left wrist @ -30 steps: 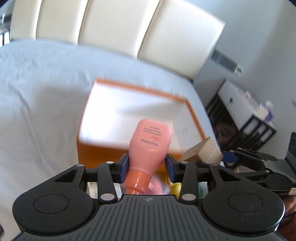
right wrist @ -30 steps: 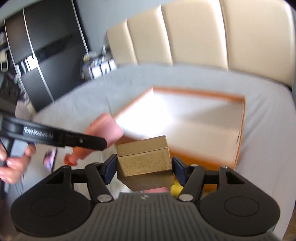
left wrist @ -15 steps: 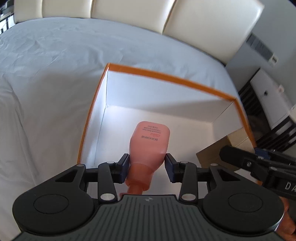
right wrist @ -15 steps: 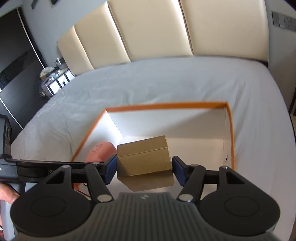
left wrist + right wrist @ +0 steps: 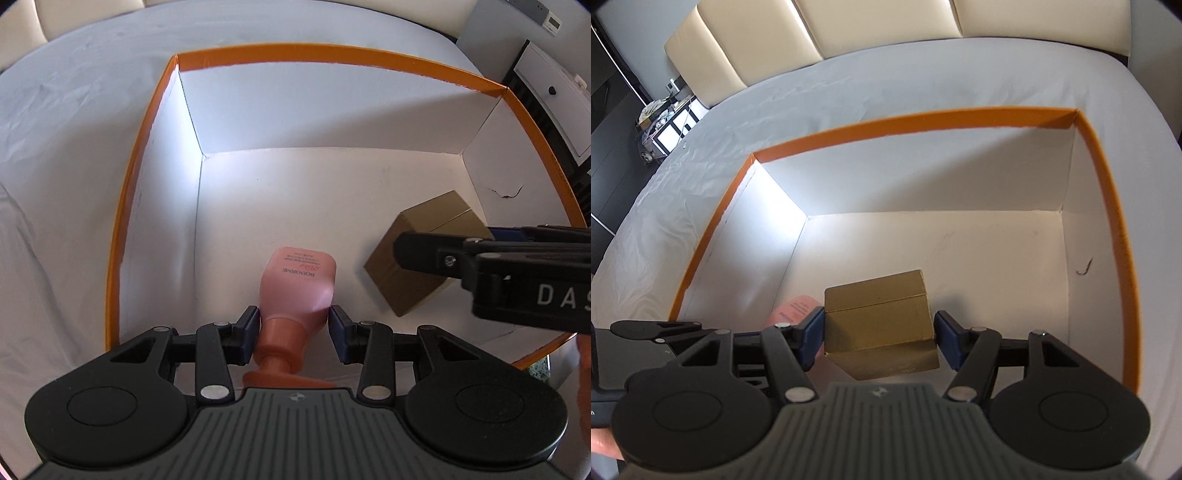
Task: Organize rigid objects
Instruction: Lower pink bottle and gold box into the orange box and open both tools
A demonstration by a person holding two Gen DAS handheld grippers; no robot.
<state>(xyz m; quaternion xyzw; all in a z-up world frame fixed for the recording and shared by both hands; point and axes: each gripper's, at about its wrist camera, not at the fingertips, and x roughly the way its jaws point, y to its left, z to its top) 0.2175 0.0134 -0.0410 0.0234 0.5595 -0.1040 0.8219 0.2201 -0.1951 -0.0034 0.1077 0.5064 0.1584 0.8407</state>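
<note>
Printed "BODORME" in dark capitals on the pink bottle (image 5: 297, 282), read upside down in the left view, with pink script and small unreadable lines beside it. Marked "DAS" in pale letters on the black body of the right gripper (image 5: 879, 332) where it crosses the left view. Held in the left gripper (image 5: 293, 330), pads clenched on the bottle's shoulder just above the orange cap; long axis along the fingers, base pointing away toward the floor of the box (image 5: 369, 61), cap back toward the camera. Inside the box, low over its white floor. Clamped in the right gripper, a gold carton (image 5: 877, 314), tilted, just right of the bottle, also within the box's orange rim.
</note>
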